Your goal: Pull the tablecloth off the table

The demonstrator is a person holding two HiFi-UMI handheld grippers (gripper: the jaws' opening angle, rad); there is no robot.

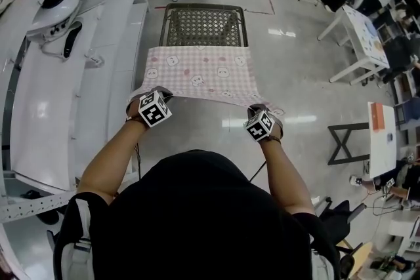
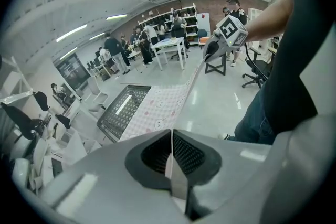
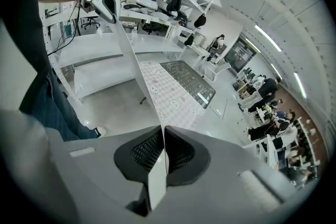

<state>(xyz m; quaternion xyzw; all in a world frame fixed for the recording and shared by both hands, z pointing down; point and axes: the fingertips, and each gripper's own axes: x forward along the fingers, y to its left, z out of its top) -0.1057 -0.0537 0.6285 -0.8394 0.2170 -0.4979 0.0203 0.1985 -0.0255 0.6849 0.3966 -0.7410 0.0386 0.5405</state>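
Tablecloth (image 1: 197, 75), pink check: far part lies over near side of mesh table (image 1: 203, 23), near edge held up off it. Left gripper (image 2: 170, 157) clamped on near-left corner, right gripper (image 3: 164, 152) on near-right corner. Cloth edge stretched taut between 2 grippers.

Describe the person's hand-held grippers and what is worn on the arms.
The left hand-held gripper and right hand-held gripper each have a light grey body, dark mesh-textured pads and a white cube with black square markers. A thin dark cable hangs below the left one. The person wears a black short-sleeved top.
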